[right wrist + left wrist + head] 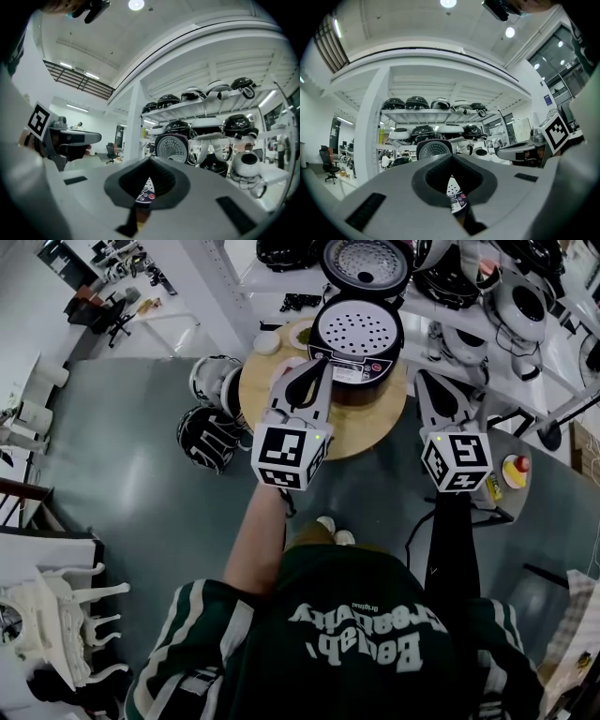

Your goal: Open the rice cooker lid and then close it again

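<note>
Left hand-held gripper [322, 364], right hand-held gripper [424, 379]: jaws together, empty; rice cooker [361, 369] lid [367, 261] up

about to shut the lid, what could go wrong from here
Both the left gripper and right gripper are shut and empty, so they can only push the raised lid; a tip might slip off it. A push could also slide the rice cooker on the round table.

Bright ceiling lights; fisheye-warped edges; near surfaces soft
</note>
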